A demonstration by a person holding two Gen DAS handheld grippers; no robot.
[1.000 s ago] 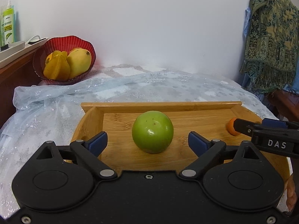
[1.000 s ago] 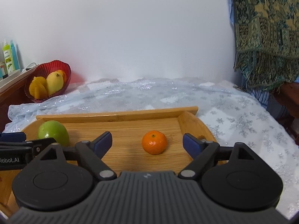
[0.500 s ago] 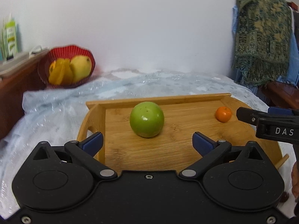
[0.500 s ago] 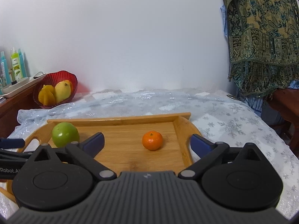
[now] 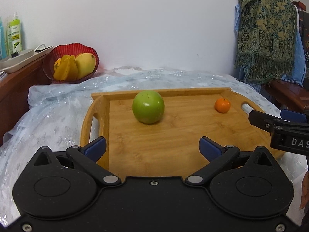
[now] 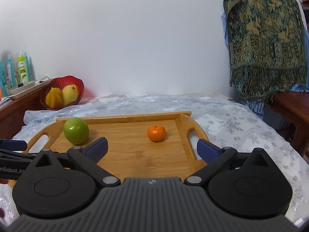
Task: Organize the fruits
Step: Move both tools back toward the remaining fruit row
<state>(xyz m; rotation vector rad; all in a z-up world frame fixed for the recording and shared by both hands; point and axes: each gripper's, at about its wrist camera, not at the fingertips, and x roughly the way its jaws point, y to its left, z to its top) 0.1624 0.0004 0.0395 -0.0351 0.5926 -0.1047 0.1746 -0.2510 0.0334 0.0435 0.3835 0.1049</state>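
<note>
Apple (image 5: 148,106) and tangerine (image 5: 222,105) — apart (on tray (image 5: 173,145)).

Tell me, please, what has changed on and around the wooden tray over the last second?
Both grippers drew back from the fruit: a second ago the left gripper had its fingers either side of the green apple and the right gripper either side of the tangerine; now each fruit lies clear ahead of the open jaws. Nothing was picked up. Apple and tangerine remain on the wooden tray; the red bowl is untouched.
</note>
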